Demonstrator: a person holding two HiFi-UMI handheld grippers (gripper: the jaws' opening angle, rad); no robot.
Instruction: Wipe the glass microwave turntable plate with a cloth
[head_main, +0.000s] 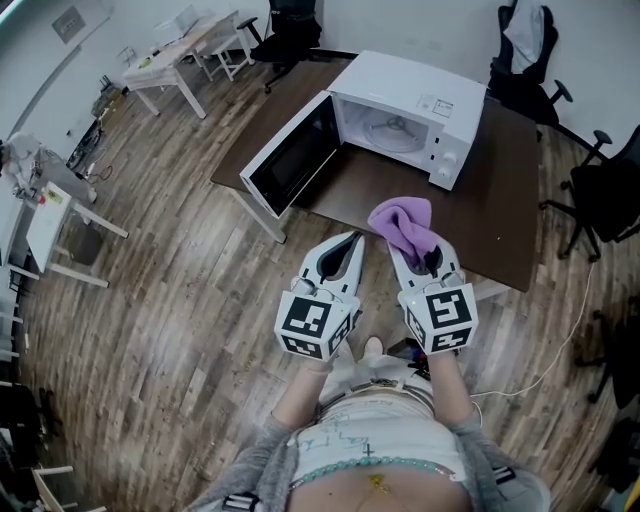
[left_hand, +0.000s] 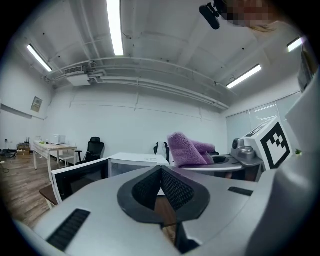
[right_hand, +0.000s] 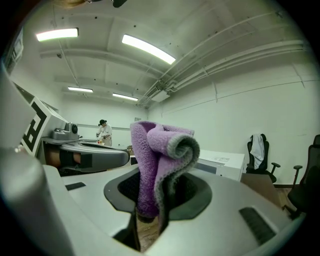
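Lowest in the head view, along the bottom edge: pale printed shirt (head_main: 375, 440) and grey sleeves (head_main: 250, 470), forearms reaching up the frame. Just above, side by side near the centre, two marker cubes (head_main: 315, 325), with white shells tapering away from the body.

Left tongs (left_hand: 161, 172) pressed together, dark ribbed pads meeting at a point, nothing between them. Right tongs (right_hand: 150, 202) pinching a purple cloth (right_hand: 159, 150), clamped at its lower fold. Rest of it standing up in a loose roll above the pads; from the head view, flopped forward over the tips. Both pairs held close to the near edge of a dark brown surface (head_main: 500, 215), with wood-plank floor (head_main: 170, 300) spread to the left.

Further up the frame, on that surface, a white microwave (head_main: 420, 90), knobs at its right end, door (head_main: 292, 155) swung wide open toward the left. Inside the white cavity, glass turntable plate (head_main: 392, 128) lying flat, well apart from the cloth and both tongs.

Beyond, along the top edge, black office chairs (head_main: 290, 30), one at upper right with a white garment over its back. At upper left, a white desk (head_main: 185, 50) carrying small items.

Farthest off, in the right gripper view, a person (right_hand: 104, 131) standing by the back wall.
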